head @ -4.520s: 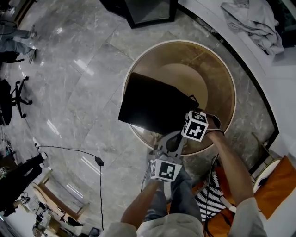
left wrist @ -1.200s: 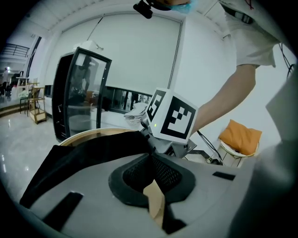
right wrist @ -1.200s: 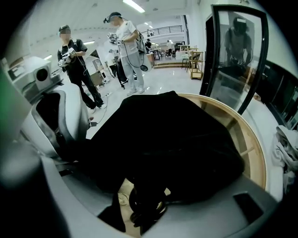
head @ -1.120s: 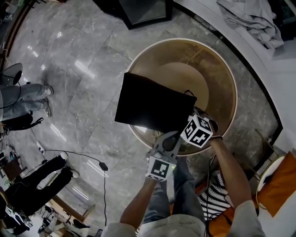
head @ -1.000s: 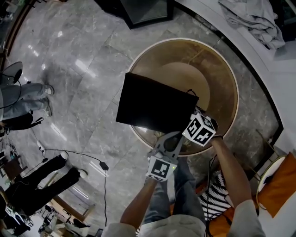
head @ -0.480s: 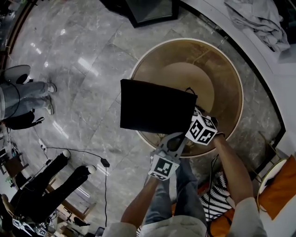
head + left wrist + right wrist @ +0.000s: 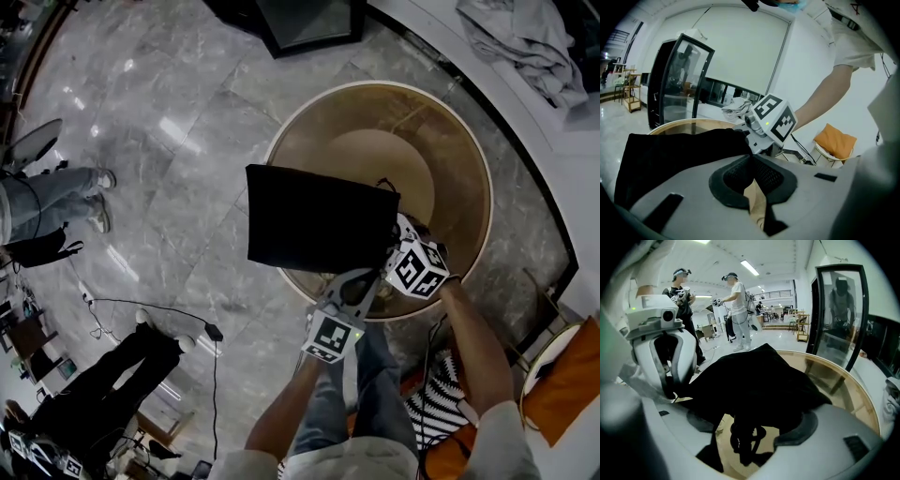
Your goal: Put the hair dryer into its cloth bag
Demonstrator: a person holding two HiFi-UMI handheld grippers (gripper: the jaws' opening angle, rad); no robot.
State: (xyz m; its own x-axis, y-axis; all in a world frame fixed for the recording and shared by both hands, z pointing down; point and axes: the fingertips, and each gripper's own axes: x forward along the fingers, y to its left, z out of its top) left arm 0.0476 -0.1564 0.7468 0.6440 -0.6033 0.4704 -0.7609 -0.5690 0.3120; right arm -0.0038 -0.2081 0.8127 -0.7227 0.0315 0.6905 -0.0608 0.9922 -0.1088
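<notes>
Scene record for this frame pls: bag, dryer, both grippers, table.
cloth bag: black, lying across the table's near-left side, its left end overhanging the rim
hair dryer: not visible in any view
left gripper: jaws together at the bag's near edge, apparently pinching cloth
right gripper: jaws closed on bunched cloth at the bag's right end; drawstring dangles between them
table: round, tan top, pale rim
bystanders: standing on the marble floor, left of the table
</notes>
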